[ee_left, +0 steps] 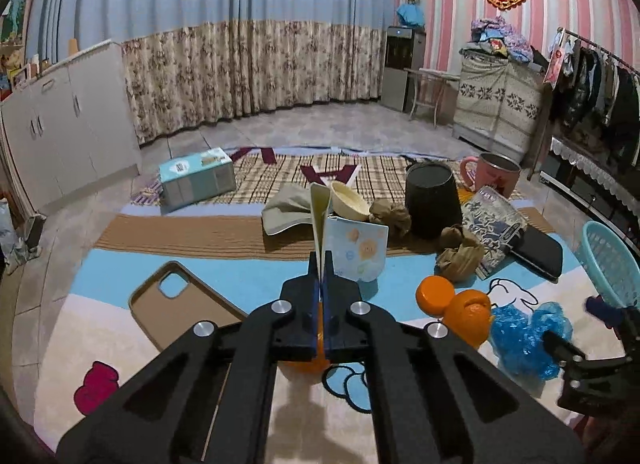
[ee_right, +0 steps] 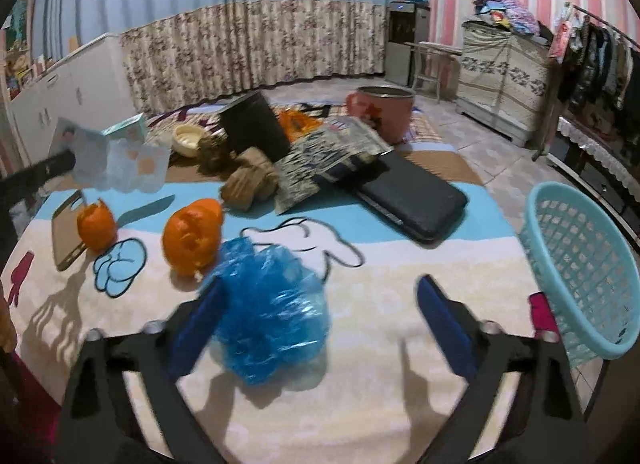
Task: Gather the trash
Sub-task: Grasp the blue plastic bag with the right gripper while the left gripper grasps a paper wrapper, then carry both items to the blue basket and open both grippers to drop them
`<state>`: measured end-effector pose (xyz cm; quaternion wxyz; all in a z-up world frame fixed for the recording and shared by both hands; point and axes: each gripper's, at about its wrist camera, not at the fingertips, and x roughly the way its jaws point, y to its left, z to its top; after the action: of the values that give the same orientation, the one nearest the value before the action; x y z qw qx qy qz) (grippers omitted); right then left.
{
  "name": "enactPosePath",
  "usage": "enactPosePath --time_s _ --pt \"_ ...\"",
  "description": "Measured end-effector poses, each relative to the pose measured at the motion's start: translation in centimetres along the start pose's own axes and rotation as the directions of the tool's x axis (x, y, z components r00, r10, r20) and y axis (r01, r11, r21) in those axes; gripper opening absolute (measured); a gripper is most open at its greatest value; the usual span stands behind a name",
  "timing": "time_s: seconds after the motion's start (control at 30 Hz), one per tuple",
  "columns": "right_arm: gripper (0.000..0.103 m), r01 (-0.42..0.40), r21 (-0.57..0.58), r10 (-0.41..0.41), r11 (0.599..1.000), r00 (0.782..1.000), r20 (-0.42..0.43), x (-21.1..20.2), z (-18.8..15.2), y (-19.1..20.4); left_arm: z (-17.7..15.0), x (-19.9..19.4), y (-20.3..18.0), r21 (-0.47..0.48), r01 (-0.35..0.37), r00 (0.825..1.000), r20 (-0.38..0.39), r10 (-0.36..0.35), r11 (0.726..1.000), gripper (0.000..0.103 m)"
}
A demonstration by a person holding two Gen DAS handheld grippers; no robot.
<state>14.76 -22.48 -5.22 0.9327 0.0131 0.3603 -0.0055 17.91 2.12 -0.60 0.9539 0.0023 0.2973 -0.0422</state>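
We hold a thin pale-blue paper wrapper printed with orange fruit (ee_left: pixel 354 250), pinched at its lower left corner between the pads of our left gripper (ee_left: pixel 322 264), whose jaws are clamped flat together on it at the centre of the left view; in the right view the same sheet hangs in the air at the upper left. Because only a corner is caught, we judge the sheet could slide free or tear if we swing it fast toward the light-blue plastic lattice basket (ee_right: pixel 580 264) standing at the right edge. Our right gripper (ee_right: pixel 320 316) stands with its jaws apart, straddling the crumpled blue plastic bag (ee_right: pixel 272 304) low in the centre of the right view; the left pad looks to be touching the film while the right pad is well clear, so a close from here might grab only a loose fold and let the rest trail, or shove the bag sideways. Just beside the bag sits a piece of orange peel (ee_right: pixel 192 236), with another (ee_right: pixel 96 225) further left near the tan phone case (ee_left: pixel 180 304); a careless close could nudge the nearer peel. Behind lie crumpled brown paper balls (ee_right: pixel 248 179), a black upturned bin (ee_right: pixel 256 127) and a patterned foil packet (ee_right: pixel 332 155) resting on a black flat case (ee_right: pixel 416 199), which is no trash, so we should not drag it along.
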Motion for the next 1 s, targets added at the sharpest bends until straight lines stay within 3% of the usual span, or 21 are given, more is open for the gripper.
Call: enactPosePath --time_s 0.13,0.2,0.27,0.4,0.6,0.77,1.0 --pt "0.056 -0.057 -0.016 0.057 0.998 0.998 -0.021 0.2 -0.1 0.7 -0.2 -1.3 -0.3 0.027 -0.015 0.999 0.036 0.014 1.0 0.0" --pt "0.037 -0.084 -0.029 0.084 0.996 0.996 -0.022 0.1 -0.2 1.0 -0.3 -1.6 -0.4 0.033 -0.023 0.999 0.041 0.021 0.999 0.0" --pt "0.026 -0.108 -0.038 0.107 0.993 0.994 -0.018 -0.1 -0.1 1.2 -0.2 -1.9 -0.5 0.036 -0.023 0.999 0.045 0.021 0.999 0.0" --pt "0.015 -0.112 -0.051 0.114 0.992 0.993 0.029 -1.3 0.1 0.8 0.2 -3.1 -0.9 0.055 -0.039 0.996 0.079 0.034 0.998 0.0" --pt "0.014 -0.08 0.0 0.079 0.997 0.982 0.172 -6.0 1.3 -2.8 1.5 -5.5 -3.0 0.088 -0.028 0.994 0.109 0.018 0.996 0.0" --pt "0.014 -0.016 0.099 -0.011 0.995 0.962 0.272 -10.7 1.9 -9.5 2.9 -8.1 -8.0 0.163 0.031 0.986 0.159 -0.058 0.986 0.0" --pt "0.014 0.157 0.268 -0.225 0.951 0.942 0.247 -14.3 0.9 -22.1 3.5 -8.7 -18.2 0.239 0.203 0.956 0.162 -0.245 0.95 0.0"
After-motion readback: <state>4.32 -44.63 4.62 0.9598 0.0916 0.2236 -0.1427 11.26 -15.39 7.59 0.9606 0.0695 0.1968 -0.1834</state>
